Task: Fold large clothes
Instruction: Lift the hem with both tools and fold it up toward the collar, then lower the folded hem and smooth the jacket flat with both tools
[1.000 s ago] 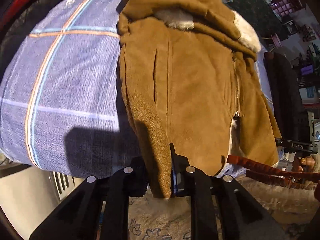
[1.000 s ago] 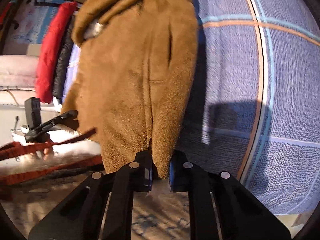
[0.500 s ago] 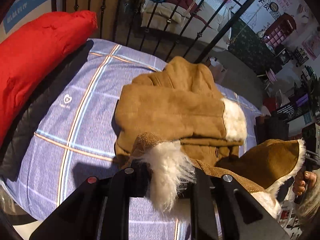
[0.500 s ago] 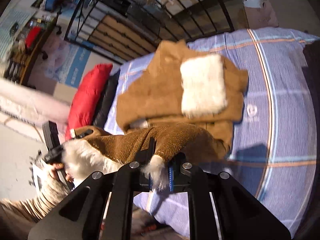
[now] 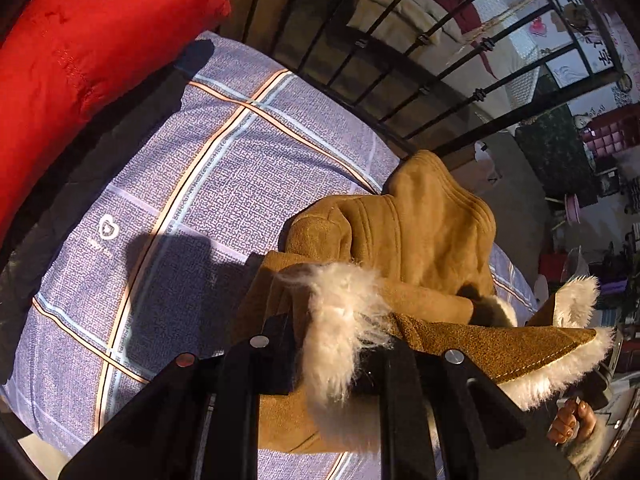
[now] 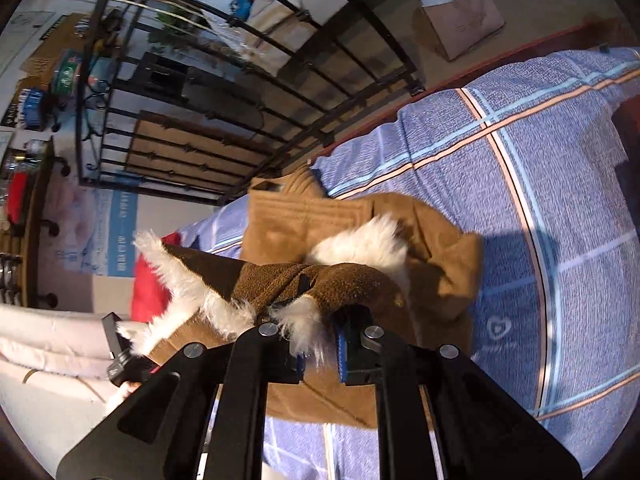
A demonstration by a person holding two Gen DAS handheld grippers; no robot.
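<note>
A tan suede coat (image 5: 436, 224) with white fur lining lies on a blue checked bedsheet (image 5: 224, 184). Its hem is lifted and stretched between my two grippers above the rest of the coat. My left gripper (image 5: 332, 352) is shut on the fur-edged hem, with white fur spilling between its fingers. In the right wrist view the coat (image 6: 304, 220) lies folded below, and my right gripper (image 6: 320, 344) is shut on the other end of the hem, brown outer side up. A hand (image 5: 568, 424) holding the other gripper shows at the lower right of the left wrist view.
A red padded jacket (image 5: 80, 52) and a dark garment (image 5: 80, 168) lie along the bed's left side. A black iron bed rail (image 5: 420, 64) stands at the far end. A paper bag (image 6: 456, 12) sits on the floor beyond the bed (image 6: 560, 184).
Both grippers carried the hem up from the near edge of the bed and over the coat toward the rail. The coat's lower half now doubles over its upper half, fur lining showing.
</note>
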